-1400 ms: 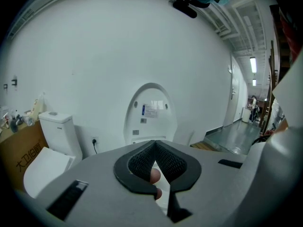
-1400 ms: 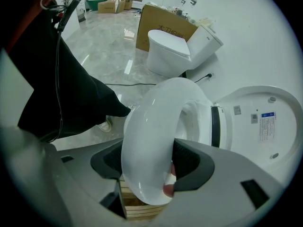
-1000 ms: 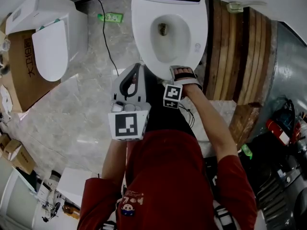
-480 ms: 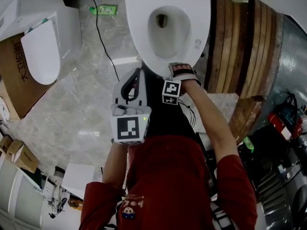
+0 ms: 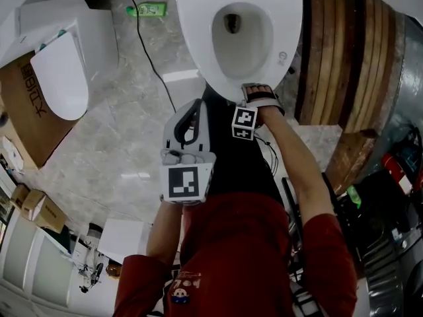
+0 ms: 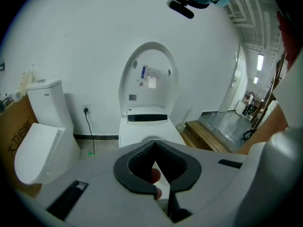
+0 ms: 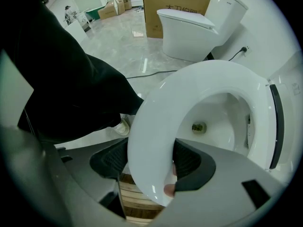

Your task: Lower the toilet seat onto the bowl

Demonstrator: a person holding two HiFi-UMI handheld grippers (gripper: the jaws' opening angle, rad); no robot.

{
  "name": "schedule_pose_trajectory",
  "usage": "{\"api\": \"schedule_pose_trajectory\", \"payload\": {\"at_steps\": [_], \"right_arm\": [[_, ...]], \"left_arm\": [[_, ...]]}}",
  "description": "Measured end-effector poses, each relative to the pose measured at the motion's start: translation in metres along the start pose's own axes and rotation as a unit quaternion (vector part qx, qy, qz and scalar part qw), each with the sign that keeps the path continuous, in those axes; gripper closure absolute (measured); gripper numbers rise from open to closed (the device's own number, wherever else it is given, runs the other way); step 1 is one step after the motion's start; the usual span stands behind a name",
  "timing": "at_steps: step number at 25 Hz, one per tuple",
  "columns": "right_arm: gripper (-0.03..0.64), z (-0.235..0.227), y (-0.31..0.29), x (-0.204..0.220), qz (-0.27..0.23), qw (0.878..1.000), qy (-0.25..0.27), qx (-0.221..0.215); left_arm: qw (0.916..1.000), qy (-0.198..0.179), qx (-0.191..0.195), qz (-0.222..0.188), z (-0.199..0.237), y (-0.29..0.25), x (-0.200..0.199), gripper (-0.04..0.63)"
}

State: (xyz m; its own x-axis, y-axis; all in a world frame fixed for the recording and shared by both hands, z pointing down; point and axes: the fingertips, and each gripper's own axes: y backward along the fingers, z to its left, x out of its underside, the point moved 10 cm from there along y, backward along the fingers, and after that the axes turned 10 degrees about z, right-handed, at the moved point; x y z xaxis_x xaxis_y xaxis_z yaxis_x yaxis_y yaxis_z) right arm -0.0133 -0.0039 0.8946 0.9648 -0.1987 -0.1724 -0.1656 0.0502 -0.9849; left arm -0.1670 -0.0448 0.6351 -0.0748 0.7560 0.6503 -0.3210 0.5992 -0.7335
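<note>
head view: a second toilet stands shut at the left, with a cardboard box beside it. a black cable runs over the marble floor and a green bottle lies near the wall. a wooden platform is at the right. the toilet seat lies low over the bowl; cannot tell if it touches the rim. the right gripper is at the seat's front edge. the left gripper is held back, apart from the toilet.

left gripper view: the lid is upright against the wall. jaws are pressed together at the tips, nothing between them.

right gripper view: the bowl shows its drain hole through the seat ring. jaws pinch the seat's front rim. dark trousers are at the left.
</note>
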Motion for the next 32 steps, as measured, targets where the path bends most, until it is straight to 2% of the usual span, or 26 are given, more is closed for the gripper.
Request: {"api": "schedule_pose_trajectory", "payload": {"at_steps": [13, 18, 24, 28, 32], "right_arm": [[0.353, -0.004, -0.023, -0.008, 0.028, 1.000, -0.008, 0.004], [0.353, 0.000, -0.020, -0.006, 0.025, 0.999, -0.025, 0.025], [0.354, 0.011, -0.001, 0.002, -0.015, 0.994, -0.082, 0.071], [0.353, 0.013, 0.016, 0.007, -0.034, 0.987, -0.137, 0.072], [0.353, 0.011, 0.038, 0.015, -0.056, 0.976, -0.199, 0.075]], "left_arm": [[0.9999, 0.002, 0.007, 0.012, -0.005, -0.008, 0.000, 0.583], [0.9998, -0.010, 0.008, 0.012, -0.012, -0.004, -0.003, 0.583], [0.9996, -0.026, 0.011, 0.007, -0.019, 0.006, -0.008, 0.583], [0.9992, -0.037, 0.013, -0.002, -0.027, 0.013, -0.012, 0.583], [0.9983, -0.057, 0.009, -0.010, -0.035, 0.026, -0.016, 0.583]]}}
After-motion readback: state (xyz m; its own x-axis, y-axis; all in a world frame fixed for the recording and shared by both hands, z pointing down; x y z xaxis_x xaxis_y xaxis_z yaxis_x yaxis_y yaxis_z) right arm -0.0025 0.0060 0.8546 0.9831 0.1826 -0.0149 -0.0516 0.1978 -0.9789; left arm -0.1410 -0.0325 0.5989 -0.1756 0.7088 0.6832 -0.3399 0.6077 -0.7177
